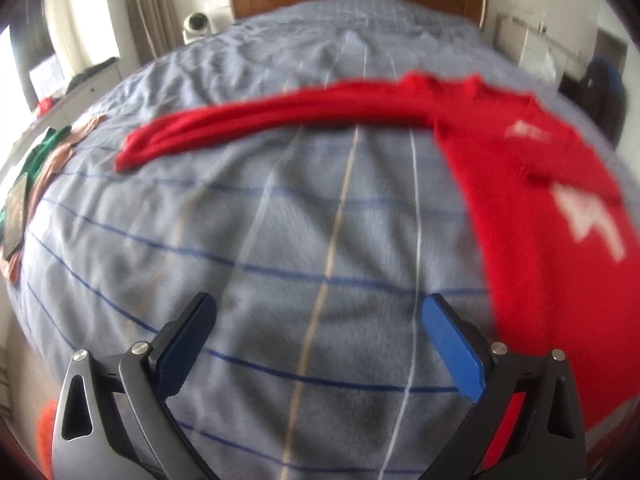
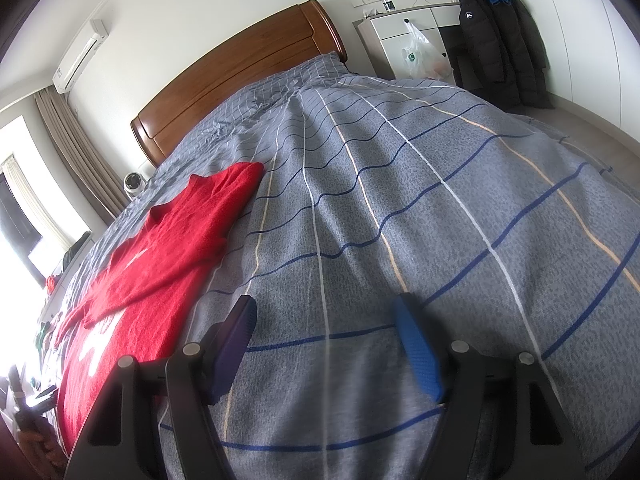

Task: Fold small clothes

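A red sweater point(image 1: 532, 216) with white lettering lies flat on the grey striped bedspread point(image 1: 280, 220). One long sleeve point(image 1: 256, 124) stretches out to the left in the left wrist view. My left gripper point(image 1: 318, 310) is open and empty above the bedspread, left of the sweater's body. In the right wrist view the sweater point(image 2: 168, 256) lies at the left. My right gripper point(image 2: 324, 312) is open and empty over bare bedspread point(image 2: 440, 220), right of the sweater.
A wooden headboard point(image 2: 240, 72) stands at the far end of the bed. Green and tan clothes point(image 1: 44, 152) lie at the bed's left edge. A white cabinet point(image 2: 412, 36) and hanging dark coats point(image 2: 500, 36) stand at the right of the bed.
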`<state>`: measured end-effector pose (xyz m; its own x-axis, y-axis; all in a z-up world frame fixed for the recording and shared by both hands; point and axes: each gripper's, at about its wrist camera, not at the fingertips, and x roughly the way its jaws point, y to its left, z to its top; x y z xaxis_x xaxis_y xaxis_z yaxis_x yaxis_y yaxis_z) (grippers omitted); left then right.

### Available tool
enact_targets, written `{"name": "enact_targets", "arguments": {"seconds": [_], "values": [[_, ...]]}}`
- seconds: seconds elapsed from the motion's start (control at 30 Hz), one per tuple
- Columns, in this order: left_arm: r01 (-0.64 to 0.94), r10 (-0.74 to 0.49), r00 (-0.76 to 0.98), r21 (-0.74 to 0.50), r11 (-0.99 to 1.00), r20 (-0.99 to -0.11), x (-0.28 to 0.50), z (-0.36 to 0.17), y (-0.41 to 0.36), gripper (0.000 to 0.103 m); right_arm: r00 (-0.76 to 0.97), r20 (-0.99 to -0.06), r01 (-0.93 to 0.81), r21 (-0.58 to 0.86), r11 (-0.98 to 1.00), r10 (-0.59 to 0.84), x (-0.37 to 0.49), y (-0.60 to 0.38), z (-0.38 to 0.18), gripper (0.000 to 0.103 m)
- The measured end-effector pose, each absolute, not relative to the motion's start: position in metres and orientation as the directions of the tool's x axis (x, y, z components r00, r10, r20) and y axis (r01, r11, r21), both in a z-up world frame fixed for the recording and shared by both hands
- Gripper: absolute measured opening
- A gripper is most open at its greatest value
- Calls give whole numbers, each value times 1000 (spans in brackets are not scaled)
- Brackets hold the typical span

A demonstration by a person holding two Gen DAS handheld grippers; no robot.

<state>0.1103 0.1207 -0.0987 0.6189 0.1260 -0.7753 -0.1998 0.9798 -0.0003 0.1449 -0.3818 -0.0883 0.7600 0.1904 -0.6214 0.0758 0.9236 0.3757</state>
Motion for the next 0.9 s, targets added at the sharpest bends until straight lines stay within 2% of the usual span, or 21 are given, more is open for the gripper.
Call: {"name": "enact_targets", "arguments": {"seconds": [0.13, 0.2, 0.33, 0.47, 0.53, 0.57, 0.6, 0.63, 0.67, 0.77, 0.9], "values": [[-277, 63, 667, -168, 946, -742, 122, -58, 178, 103, 761, -621, 76, 377, 923, 191, 144, -383, -89, 71], [-366, 82, 655, -220, 904, -751, 133, -53, 216, 103, 762, -619, 76, 379, 922, 192, 144, -383, -89, 71], [-591, 226, 546, -179, 786, -807, 171, -68, 302, 102, 764, -614, 74, 386, 920, 197, 143, -386, -89, 71], [-675, 221, 460, -178, 716, -860, 205, -97, 354, 101, 764, -615, 74, 385, 920, 196, 142, -386, -89, 71], [-683, 185, 473, -226, 695, -861, 216, -104, 363, 95, 763, -616, 74, 383, 921, 195, 142, -387, -89, 71], [-682, 182, 484, -239, 691, -856, 219, -105, 362, 78, 763, -617, 75, 382, 921, 194, 142, -388, -89, 71], [-677, 185, 497, -245, 694, -848, 222, -104, 360, 50, 763, -617, 75, 381, 921, 193, 141, -388, -89, 71], [-667, 193, 508, -242, 704, -839, 226, -100, 354, 32, 762, -618, 75, 380, 922, 193, 141, -389, -89, 71], [-662, 202, 513, -234, 712, -835, 229, -97, 352, 5, 762, -618, 75, 380, 922, 192, 141, -389, -89, 71], [-601, 239, 579, -210, 771, -779, 237, -62, 324, 6, 764, -616, 74, 383, 921, 194, 141, -389, -89, 71], [-373, 182, 710, -144, 917, -680, 255, 11, 237, 6, 762, -620, 76, 373, 925, 187, 141, -387, -87, 71]]}}
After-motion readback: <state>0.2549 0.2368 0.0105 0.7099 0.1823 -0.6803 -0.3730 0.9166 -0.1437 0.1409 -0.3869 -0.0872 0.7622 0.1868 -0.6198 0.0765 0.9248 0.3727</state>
